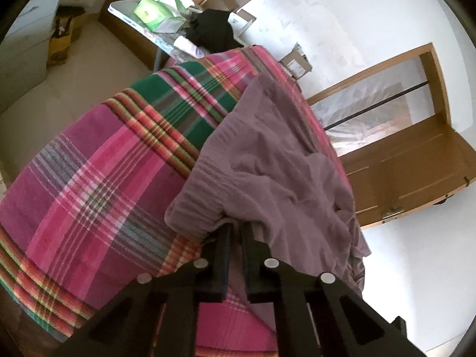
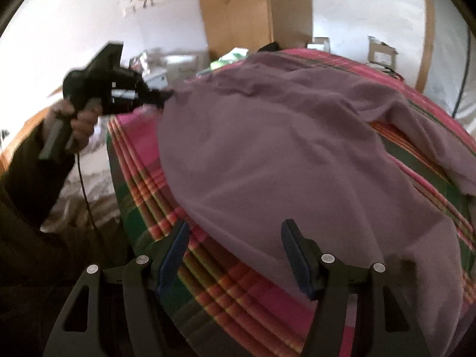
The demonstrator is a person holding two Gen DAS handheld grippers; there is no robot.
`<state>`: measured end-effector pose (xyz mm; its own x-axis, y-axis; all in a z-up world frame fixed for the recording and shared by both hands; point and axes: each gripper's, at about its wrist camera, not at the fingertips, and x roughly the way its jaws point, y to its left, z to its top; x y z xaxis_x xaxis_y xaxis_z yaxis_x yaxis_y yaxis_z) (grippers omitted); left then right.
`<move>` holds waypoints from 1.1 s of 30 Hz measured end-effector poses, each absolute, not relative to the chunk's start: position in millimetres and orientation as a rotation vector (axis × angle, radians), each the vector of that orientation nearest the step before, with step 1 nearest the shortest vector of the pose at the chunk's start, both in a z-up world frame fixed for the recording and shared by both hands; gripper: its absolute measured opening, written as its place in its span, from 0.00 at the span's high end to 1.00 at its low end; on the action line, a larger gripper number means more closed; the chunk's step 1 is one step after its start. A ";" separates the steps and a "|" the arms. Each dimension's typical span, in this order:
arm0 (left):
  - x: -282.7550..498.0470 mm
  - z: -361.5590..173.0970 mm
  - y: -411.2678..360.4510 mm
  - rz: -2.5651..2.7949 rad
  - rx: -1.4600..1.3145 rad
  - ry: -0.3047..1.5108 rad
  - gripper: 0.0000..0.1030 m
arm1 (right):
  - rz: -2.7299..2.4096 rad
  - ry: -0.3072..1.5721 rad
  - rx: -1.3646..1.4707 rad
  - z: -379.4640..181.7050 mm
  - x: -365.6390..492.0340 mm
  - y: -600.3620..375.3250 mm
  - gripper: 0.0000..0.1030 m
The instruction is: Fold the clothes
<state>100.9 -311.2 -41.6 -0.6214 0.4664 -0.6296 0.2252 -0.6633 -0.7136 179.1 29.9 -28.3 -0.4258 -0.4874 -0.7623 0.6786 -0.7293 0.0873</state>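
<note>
Your work surface is covered by a plaid cloth (image 1: 98, 160) in pink, green and orange stripes; it fills most of both wrist views.

On it lies the mauve garment (image 2: 282, 160), a soft knit, spread loosely with several wrinkles. In the right wrist view it covers the middle and right of the cloth, with one part trailing off toward the far right edge. In the left wrist view its ribbed hem sits at the near corner, slightly lifted off the cloth.

Behind the covered surface, the left wrist view shows a wooden door (image 1: 407, 160) against a white wall, and a small white side table (image 1: 131, 15) carrying a green box (image 1: 148, 12) and a dark bundle (image 1: 211, 29).

Your left gripper (image 1: 235, 226) has its two fingers nearly together, pinched on the ribbed corner of the garment. The right wrist view confirms this: your left hand (image 2: 80, 119), in a dark sleeve, grasps the handle, and the tool's tip meets the garment's far-left corner.

Your right gripper (image 2: 235, 232) stands wide apart, empty. Its blue-padded fingers (image 2: 297, 255) hover over the garment's near edge; this view is blurred, so contact cannot be judged.
</note>
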 end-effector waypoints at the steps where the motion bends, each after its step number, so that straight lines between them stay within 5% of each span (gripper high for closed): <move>1: 101.9 -40.6 -311.7 2.414 -1.268 -1.223 0.95 | -2.154 0.315 1.058 -30.6 178.4 26.4 0.36; 9: 119.6 -32.4 -320.3 2.436 -1.176 -1.306 0.98 | -2.139 0.375 1.059 -34.9 178.4 9.6 0.37; 16: 131.8 -33.8 -324.0 2.449 -1.165 -1.333 0.98 | -2.199 0.365 1.065 -32.8 172.8 16.4 0.78; 21: 138.8 -36.8 -326.2 2.455 -1.172 -1.336 0.98 | -2.187 0.406 1.055 -32.5 177.8 15.0 0.95; 28: 147.5 -41.2 -331.8 2.462 -1.201 -1.326 1.00 | -2.163 0.446 1.040 -27.4 191.3 18.9 0.97; 33: 141.6 -52.2 -328.3 2.403 -1.252 -1.378 0.92 | -2.171 0.450 1.039 -28.8 190.8 17.3 0.97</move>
